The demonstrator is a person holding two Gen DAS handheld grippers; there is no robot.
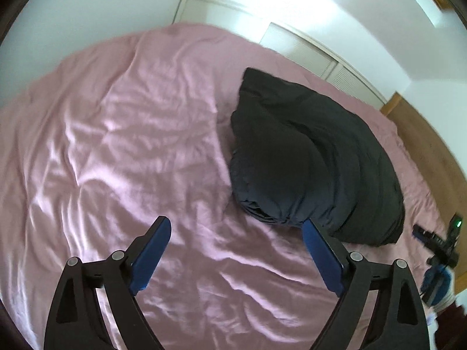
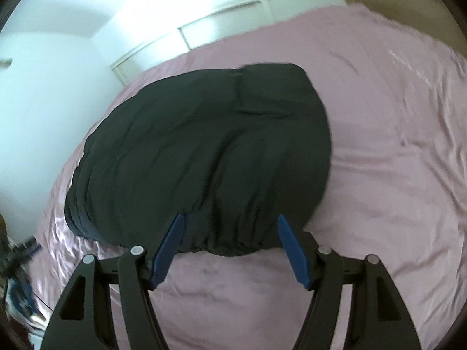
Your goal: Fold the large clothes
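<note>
A black garment (image 1: 315, 160) lies folded in a thick stack on the pink bedsheet (image 1: 122, 145), right of centre in the left wrist view. My left gripper (image 1: 236, 224) is open and empty above the sheet, its right finger close to the garment's near corner. In the right wrist view the garment (image 2: 204, 157) fills the middle, with a gathered hem facing me. My right gripper (image 2: 230, 218) is open and empty, its fingertips (image 2: 178, 221) at the near hem; I cannot tell whether they touch it.
The pink sheet (image 2: 394, 160) covers a wide bed. White closet doors (image 1: 306, 46) and white walls stand behind it. Wooden floor (image 1: 423, 134) shows at the right. My right gripper also shows at the far right of the left wrist view (image 1: 437, 242).
</note>
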